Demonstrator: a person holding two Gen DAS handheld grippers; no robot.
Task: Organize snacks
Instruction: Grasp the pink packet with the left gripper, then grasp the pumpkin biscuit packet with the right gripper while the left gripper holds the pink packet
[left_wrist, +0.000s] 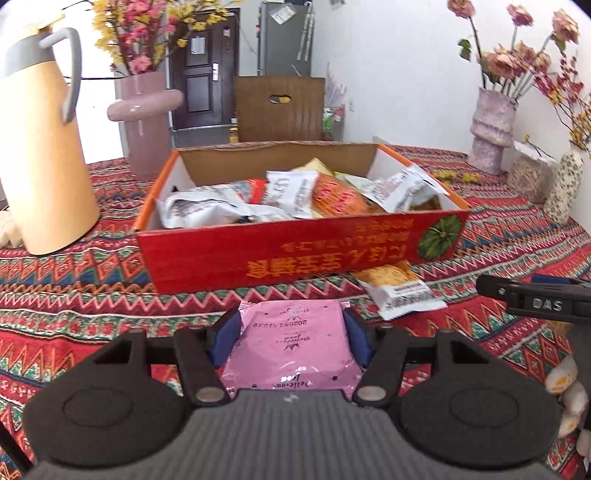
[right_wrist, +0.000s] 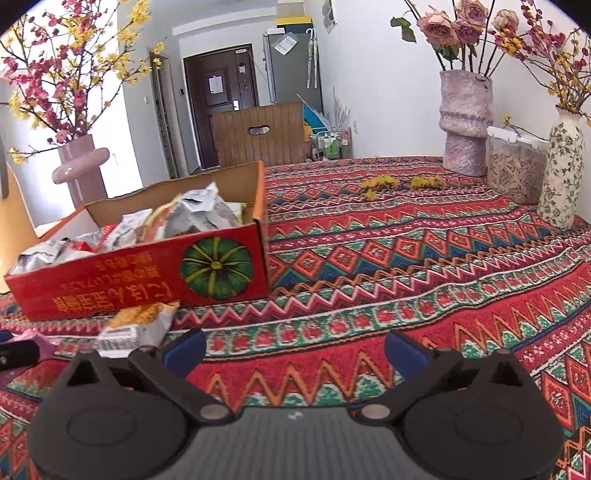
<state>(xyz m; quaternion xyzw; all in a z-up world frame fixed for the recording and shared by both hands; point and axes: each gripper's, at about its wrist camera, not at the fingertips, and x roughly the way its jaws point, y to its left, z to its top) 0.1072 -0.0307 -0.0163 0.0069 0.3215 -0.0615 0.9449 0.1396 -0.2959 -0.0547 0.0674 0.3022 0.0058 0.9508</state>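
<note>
My left gripper (left_wrist: 291, 332) is shut on a pink snack packet (left_wrist: 291, 343), its blue pads pressing both sides, just in front of the red cardboard box (left_wrist: 295, 258). The box (right_wrist: 122, 277) holds several crumpled snack packets (left_wrist: 288, 195). A yellow-and-white snack packet (left_wrist: 400, 288) lies on the tablecloth against the box's front wall, also seen in the right wrist view (right_wrist: 136, 325). My right gripper (right_wrist: 295, 350) stands open over bare tablecloth, right of that packet, nothing between its fingers. Its black finger (left_wrist: 532, 299) shows at the right edge of the left wrist view.
A yellow thermos jug (left_wrist: 44, 147) and a pink vase (left_wrist: 146, 118) stand left of the box. At the right are a textured pink vase (right_wrist: 465, 122), a clear container (right_wrist: 515, 166) and a floral vase (right_wrist: 561, 173). Patterned tablecloth (right_wrist: 406, 258) stretches right of the box.
</note>
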